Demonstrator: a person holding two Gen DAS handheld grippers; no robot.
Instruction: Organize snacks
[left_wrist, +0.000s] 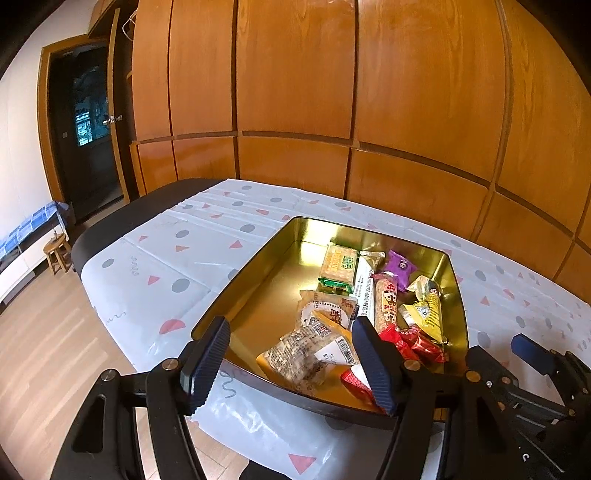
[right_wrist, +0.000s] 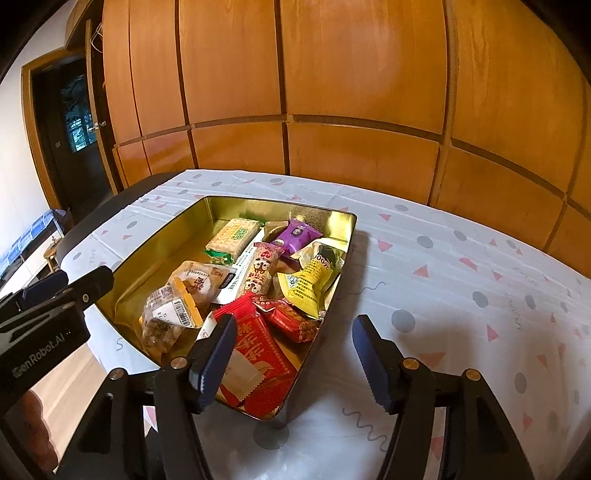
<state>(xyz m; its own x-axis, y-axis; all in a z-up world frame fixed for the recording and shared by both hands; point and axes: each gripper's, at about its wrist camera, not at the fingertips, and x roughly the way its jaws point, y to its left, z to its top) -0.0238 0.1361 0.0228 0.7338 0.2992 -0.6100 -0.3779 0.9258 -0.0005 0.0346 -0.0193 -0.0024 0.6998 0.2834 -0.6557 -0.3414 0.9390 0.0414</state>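
Wood panels behind, and a tabletop (left_wrist: 155, 266) under a glossy dotted plastic cloth (right_wrist: 443, 258). One gold metal tin (left_wrist: 258, 284) sits on it, holding roughly a dozen crinkly snacks (right_wrist: 258, 273). Right view shows a big red pack (right_wrist: 255, 354) that the left view mostly hides. Left gripper (left_wrist: 291, 363) and right gripper (right_wrist: 295, 360): fingers spread wide, holding nothing.
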